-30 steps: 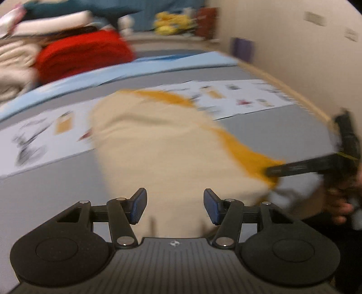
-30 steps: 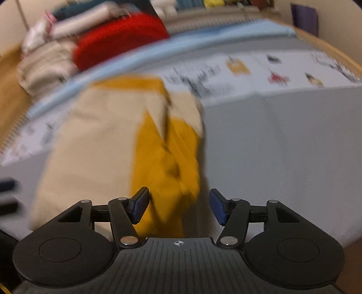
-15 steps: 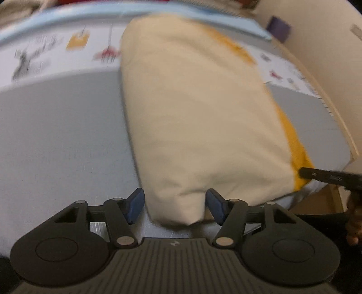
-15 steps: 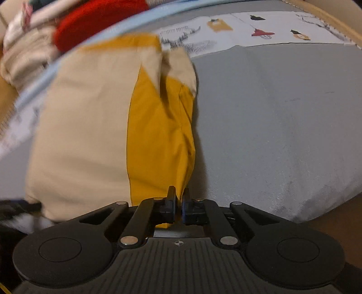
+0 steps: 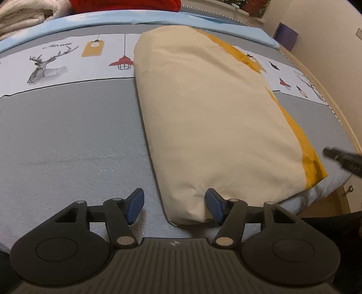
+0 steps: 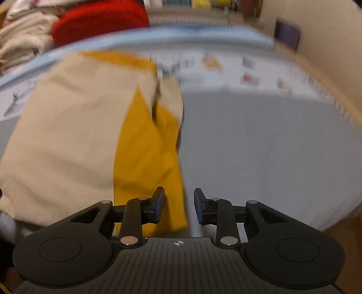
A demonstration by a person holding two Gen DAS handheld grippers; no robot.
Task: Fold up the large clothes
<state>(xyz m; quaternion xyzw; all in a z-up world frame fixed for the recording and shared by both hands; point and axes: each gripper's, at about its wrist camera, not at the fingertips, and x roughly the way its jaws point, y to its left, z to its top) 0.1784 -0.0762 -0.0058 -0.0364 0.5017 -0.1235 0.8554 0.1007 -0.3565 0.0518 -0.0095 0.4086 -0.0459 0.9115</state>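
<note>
Both tools have their fingers apart and hold nothing. Left tool point(image 5: 174, 207) sits low at the near end of the cream and yellow garment point(image 5: 210, 108). That garment lies folded into a long shape on the bed point(image 5: 67, 135), running away from the tool toward the far side. Its near cream corner pokes in between the left tool's blue pads point(image 5: 135, 204), close to the right-side pad, but the pads do not pinch it.

Right tool point(image 6: 178, 205) is at the garment's other near corner. A yellow strip of the garment point(image 6: 149, 147) reaches down between its pads point(image 6: 159, 204), beside the left-side pad, and the pads are not closed on it. This view is blurry. The cream part spreads to the left of the yellow strip, and grey bed cover point(image 6: 260, 147) lies to the right.

A band of pictures point(image 5: 52, 61) with a deer and a lamp crosses the bed under the garment's far end. Red cloth point(image 6: 99, 21) and pale folded cloths point(image 6: 20, 38) are piled beyond the bed.
</note>
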